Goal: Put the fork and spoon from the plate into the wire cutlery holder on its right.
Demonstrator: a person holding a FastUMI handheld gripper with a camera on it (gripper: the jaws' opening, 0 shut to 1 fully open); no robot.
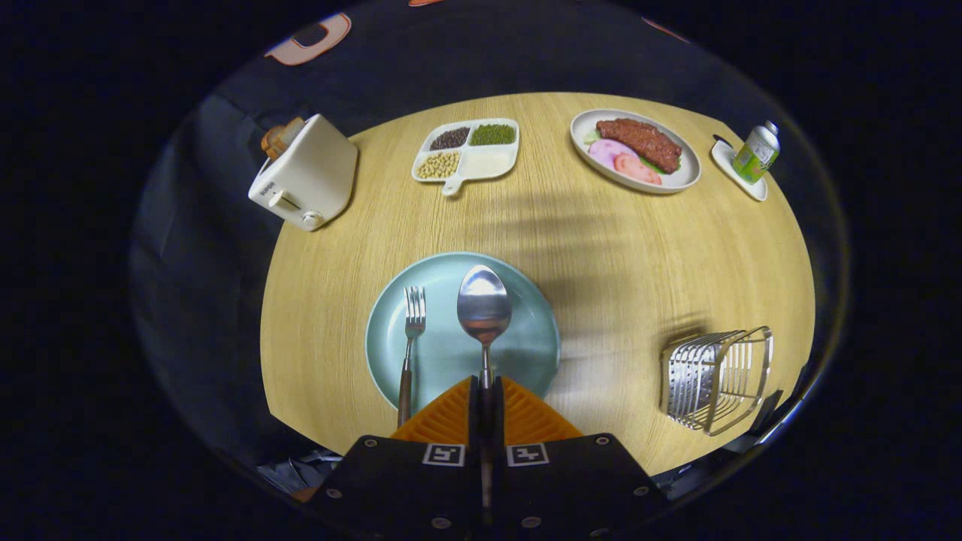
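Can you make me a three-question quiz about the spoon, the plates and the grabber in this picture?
1. Where is the wire cutlery holder?
A. On the table, to the right of the blue plate
B. Behind the toaster
C. On the blue plate

2. How many pieces of cutlery lie over the blue plate?
A. One
B. Two
C. Four

3. What is the gripper doing?
A. Wide open above the toaster
B. Closed on the spoon handle
C. Holding the fork

Answers:
1 A, the holder stands on the wood right of the plate.
2 B, a fork and the spoon.
3 B, both fingers press together around the spoon's handle, while the fork lies free beside them.
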